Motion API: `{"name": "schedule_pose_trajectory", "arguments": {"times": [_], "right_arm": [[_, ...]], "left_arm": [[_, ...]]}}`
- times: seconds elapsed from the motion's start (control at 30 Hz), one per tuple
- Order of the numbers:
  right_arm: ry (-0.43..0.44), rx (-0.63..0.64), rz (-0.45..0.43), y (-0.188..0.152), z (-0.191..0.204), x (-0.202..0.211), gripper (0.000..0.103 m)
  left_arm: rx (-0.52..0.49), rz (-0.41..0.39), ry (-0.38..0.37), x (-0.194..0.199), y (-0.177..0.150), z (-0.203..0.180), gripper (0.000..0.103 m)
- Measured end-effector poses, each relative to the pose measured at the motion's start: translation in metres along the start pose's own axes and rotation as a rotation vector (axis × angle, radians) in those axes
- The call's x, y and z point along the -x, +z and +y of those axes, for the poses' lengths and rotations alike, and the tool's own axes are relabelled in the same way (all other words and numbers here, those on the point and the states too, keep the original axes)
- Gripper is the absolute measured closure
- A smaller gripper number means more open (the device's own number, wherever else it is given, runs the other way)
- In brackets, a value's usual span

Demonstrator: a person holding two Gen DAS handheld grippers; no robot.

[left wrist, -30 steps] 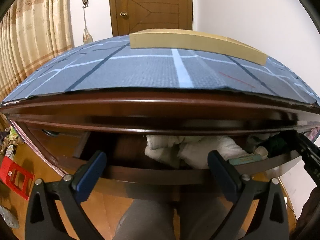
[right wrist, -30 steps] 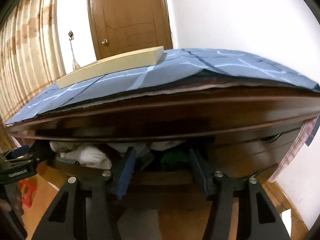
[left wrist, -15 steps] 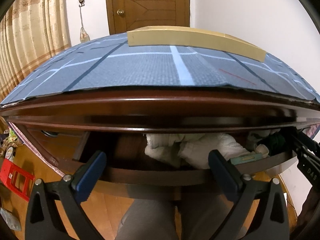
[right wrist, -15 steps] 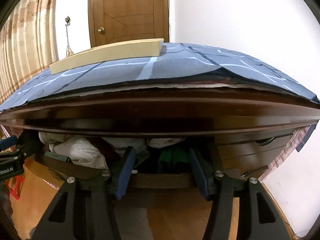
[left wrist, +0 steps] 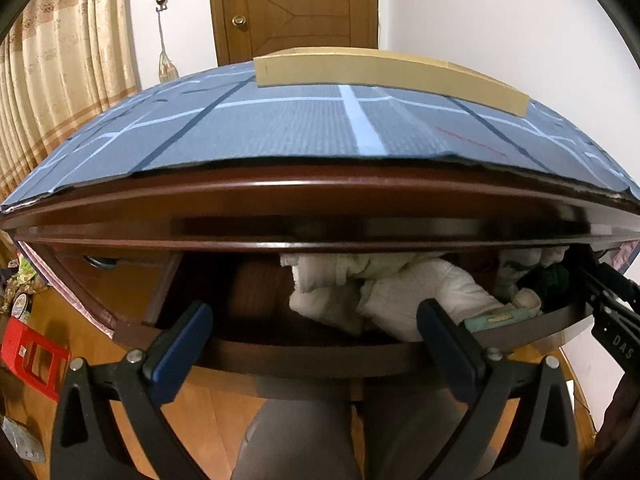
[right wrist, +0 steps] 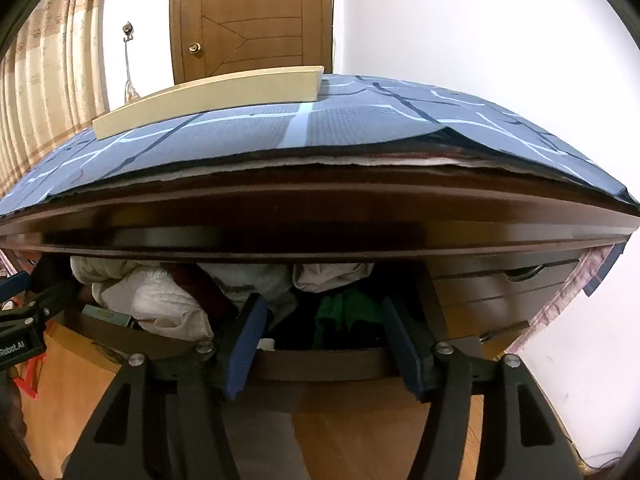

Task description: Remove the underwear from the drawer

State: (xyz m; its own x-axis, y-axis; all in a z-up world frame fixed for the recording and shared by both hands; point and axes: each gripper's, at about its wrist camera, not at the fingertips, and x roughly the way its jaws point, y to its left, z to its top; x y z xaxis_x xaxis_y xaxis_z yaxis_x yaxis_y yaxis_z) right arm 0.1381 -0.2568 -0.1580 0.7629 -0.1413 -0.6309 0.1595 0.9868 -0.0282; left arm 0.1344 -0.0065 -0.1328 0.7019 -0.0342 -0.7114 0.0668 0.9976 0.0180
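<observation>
Our right gripper [right wrist: 324, 340], jaws just widening, empty, tilts down over the open dark wooden drawer [right wrist: 320, 364] of green and white underwear [right wrist: 344, 312]; our left gripper [left wrist: 316, 344] gapes wide, empty.

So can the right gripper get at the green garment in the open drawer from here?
Probably yes. The right gripper is open, its jaws just widening with nothing between them, and the green garment lies directly ahead over the drawer front. The desk edge overhead leaves a low gap.
</observation>
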Motion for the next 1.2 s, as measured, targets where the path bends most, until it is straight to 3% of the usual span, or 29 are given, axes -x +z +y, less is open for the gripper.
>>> {"name": "schedule_pose_trajectory", "arguments": {"times": [0.43,1.2], "right_arm": [[-0.003,-0.006,0.000,-0.015,-0.001,0.009,0.032],[0.011,0.001,0.002,-0.039,-0.007,0.034,0.031]], "left_arm": [[-0.006,0.035,-0.023,0.005,-0.012,0.000,0.000],[-0.017,0.071,-0.045,0.024,-0.028,0.000,0.000]]}}
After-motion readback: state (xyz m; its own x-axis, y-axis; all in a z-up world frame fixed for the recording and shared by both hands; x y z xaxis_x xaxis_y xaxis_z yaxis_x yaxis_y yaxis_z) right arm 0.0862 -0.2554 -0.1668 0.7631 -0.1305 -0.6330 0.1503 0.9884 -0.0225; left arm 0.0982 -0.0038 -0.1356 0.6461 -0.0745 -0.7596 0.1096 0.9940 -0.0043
